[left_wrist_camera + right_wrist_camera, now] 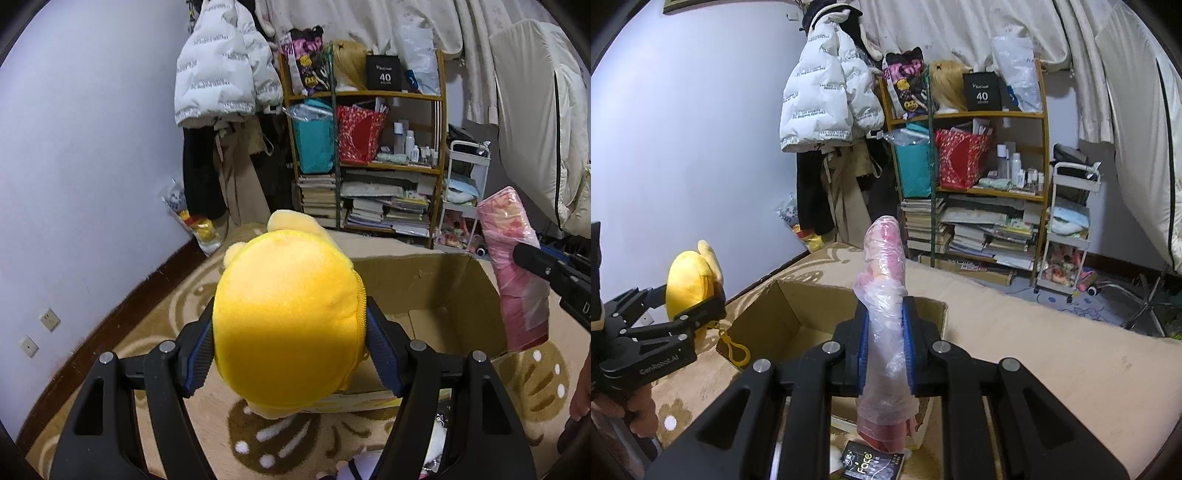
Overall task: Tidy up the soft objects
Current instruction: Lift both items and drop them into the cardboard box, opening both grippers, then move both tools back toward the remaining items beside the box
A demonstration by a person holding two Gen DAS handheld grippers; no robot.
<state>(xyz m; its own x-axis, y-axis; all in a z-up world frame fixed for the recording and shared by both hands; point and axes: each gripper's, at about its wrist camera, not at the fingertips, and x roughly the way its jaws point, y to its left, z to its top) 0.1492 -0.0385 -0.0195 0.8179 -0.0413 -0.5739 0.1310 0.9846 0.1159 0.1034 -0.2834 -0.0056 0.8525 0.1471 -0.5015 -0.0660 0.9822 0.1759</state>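
Note:
My left gripper (290,343) is shut on a round yellow plush toy (288,317) and holds it in the air at the near left edge of an open cardboard box (436,288). The same toy (689,284), with a yellow clip loop hanging from it, shows at the left of the right wrist view. My right gripper (886,347) is shut on a pink soft roll wrapped in clear plastic (886,295), held upright over the near side of the box (790,310). The roll (513,266) shows at the right of the left wrist view.
The box stands on a beige patterned carpet (155,325). A wooden shelf (369,162) with books and bags, a hanging white jacket (221,62) and a white trolley (465,195) stand behind. A small dark packet (871,461) lies below the roll.

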